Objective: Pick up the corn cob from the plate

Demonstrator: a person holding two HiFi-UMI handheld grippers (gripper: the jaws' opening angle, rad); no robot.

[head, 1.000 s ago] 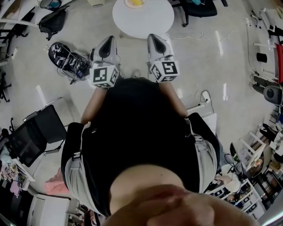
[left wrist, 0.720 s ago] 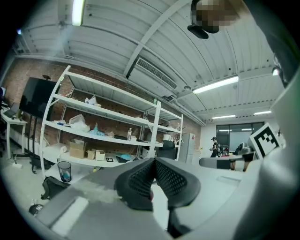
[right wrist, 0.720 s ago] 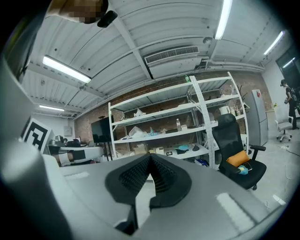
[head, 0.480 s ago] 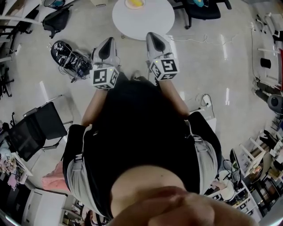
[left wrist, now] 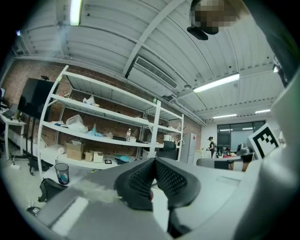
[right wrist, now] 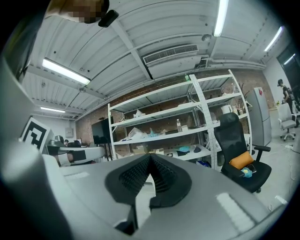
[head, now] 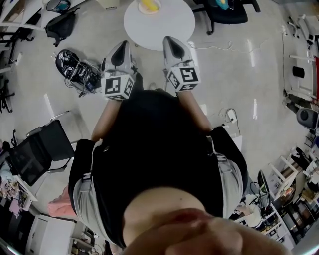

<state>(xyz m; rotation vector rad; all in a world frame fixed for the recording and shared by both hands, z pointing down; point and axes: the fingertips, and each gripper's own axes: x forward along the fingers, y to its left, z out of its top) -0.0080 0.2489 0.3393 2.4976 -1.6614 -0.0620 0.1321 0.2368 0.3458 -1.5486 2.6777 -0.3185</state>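
A yellow corn cob (head: 149, 4) lies on a small plate (head: 141, 9) at the far side of a round white table (head: 159, 26), at the top of the head view. My left gripper (head: 121, 46) is level and shut, empty, just short of the table's near edge. My right gripper (head: 170, 40) is also shut and empty, its tip over the table's near rim. In the left gripper view the dark ribbed pads (left wrist: 140, 176) meet at the tip; in the right gripper view the pads (right wrist: 133, 176) meet too. Neither gripper view shows the corn cob.
A black bag with tangled cables (head: 75, 67) lies on the floor to the left of the table. Office chairs stand at the back right (head: 224, 10) and at the left (head: 42, 147). A white shelf rack (left wrist: 93, 122) stands ahead of the grippers.
Both grippers have moved forward towards the round table; the right one's tip now overlaps the table's near rim. Both stay shut.
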